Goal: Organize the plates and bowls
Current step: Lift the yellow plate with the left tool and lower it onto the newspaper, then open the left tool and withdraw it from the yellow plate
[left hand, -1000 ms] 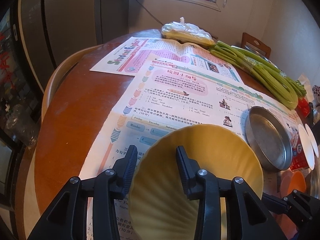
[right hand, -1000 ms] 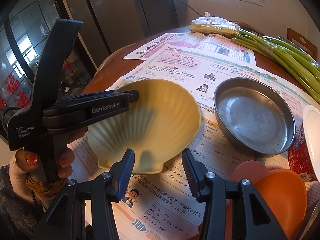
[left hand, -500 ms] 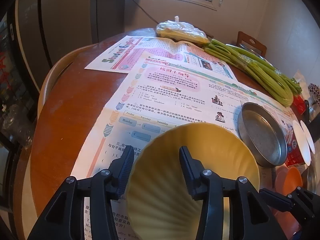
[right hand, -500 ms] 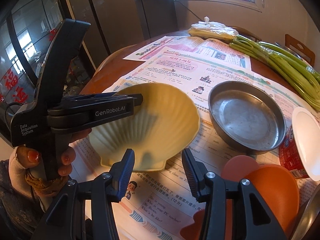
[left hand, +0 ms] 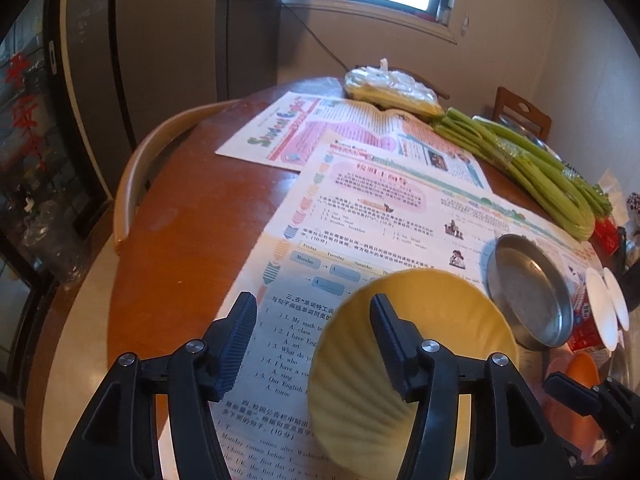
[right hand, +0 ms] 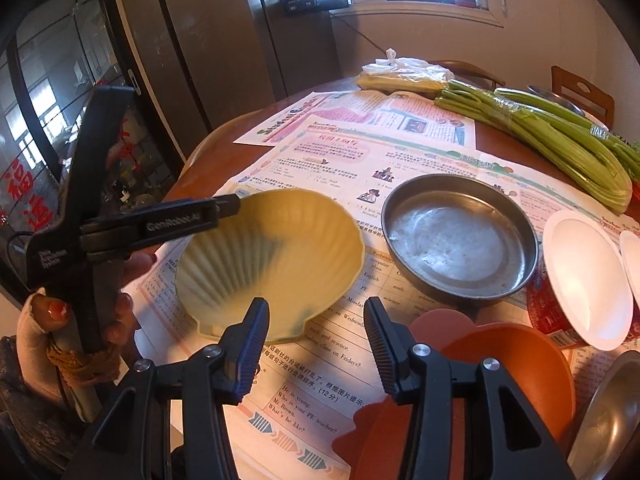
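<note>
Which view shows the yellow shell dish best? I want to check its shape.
The right wrist view: the yellow shell dish appears whole, ribs and hinge end visible, lying on the newspaper. The left wrist view shows it foreshortened, partly behind the left gripper, whose jaws are opening.

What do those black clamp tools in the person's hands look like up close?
Both are black plastic. The right gripper has two fingers with ribbed dark-blue pads and silver screws. The left gripper carries white lettering, "GenRobot.AI" and "Data Acquisition System". The hand has red-painted nails, a beige sleeve and a brownish band.
</note>
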